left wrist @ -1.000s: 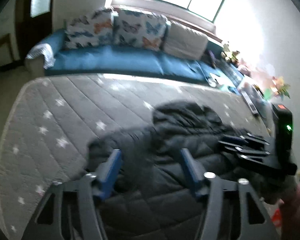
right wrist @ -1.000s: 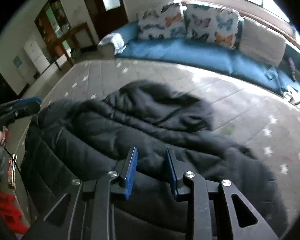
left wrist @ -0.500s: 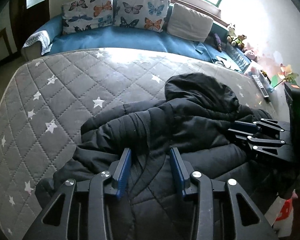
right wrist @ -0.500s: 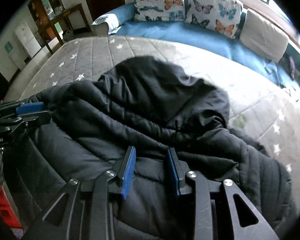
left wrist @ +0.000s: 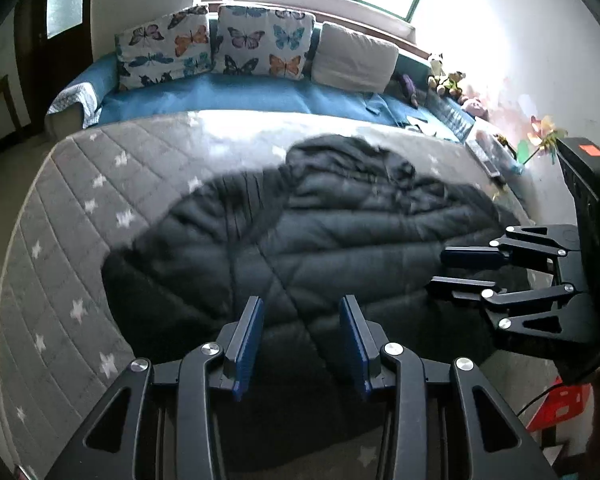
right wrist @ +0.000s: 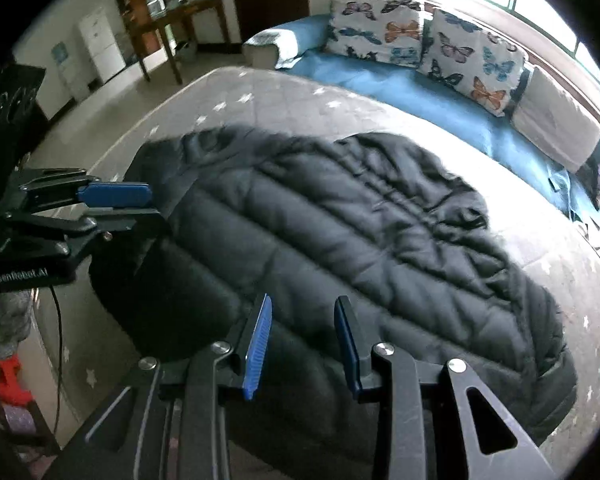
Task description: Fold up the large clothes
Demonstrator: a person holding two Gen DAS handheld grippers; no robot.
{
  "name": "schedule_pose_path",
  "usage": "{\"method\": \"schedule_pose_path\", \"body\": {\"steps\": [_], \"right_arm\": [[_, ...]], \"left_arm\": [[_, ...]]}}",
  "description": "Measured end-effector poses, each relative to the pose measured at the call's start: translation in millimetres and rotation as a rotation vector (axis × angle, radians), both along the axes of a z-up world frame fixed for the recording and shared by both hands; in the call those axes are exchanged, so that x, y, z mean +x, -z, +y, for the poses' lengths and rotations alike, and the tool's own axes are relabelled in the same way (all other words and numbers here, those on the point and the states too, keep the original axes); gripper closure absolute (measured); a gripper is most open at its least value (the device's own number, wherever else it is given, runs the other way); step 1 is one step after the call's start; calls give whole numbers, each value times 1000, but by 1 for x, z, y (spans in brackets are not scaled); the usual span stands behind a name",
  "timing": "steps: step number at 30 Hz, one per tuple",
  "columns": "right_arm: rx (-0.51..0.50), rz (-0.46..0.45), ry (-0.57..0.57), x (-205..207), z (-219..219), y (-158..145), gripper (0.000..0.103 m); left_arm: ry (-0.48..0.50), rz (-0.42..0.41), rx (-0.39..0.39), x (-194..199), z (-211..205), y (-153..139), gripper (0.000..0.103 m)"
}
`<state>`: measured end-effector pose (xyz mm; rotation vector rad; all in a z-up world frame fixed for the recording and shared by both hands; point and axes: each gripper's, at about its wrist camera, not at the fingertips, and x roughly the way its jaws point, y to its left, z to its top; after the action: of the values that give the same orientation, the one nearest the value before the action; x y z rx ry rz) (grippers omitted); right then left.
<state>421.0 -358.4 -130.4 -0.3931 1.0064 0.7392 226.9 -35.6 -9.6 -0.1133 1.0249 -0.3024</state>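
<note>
A large black quilted puffer jacket [left wrist: 320, 232] lies spread on a grey star-patterned mattress [left wrist: 72, 240]; it also shows in the right wrist view [right wrist: 340, 240]. My left gripper [left wrist: 302, 320] is open and empty, just above the jacket's near hem. My right gripper [right wrist: 303, 328] is open and empty over the near edge of the jacket. Each gripper shows in the other's view: the right one [left wrist: 464, 268] at the right side, the left one [right wrist: 120, 204] at the left side, both open.
A blue sofa [left wrist: 236, 96] with butterfly cushions [left wrist: 260, 44] runs behind the mattress under a bright window. Small items and toys [left wrist: 496, 148] line the right edge. A wooden table [right wrist: 172, 20] and white cabinet [right wrist: 100, 44] stand far left. A red object [left wrist: 560, 400] sits low right.
Both grippers opened wider and pulled back from the jacket. The jacket dropped and now lies flatter and more spread on the mattress.
</note>
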Motion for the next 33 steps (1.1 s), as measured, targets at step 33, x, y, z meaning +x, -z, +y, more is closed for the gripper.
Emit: {"method": "schedule_pose_path", "body": {"steps": [33], "right_arm": [[148, 37, 190, -10, -111, 4, 46]], "left_arm": [[-24, 90, -176, -9, 34, 19, 45]]}}
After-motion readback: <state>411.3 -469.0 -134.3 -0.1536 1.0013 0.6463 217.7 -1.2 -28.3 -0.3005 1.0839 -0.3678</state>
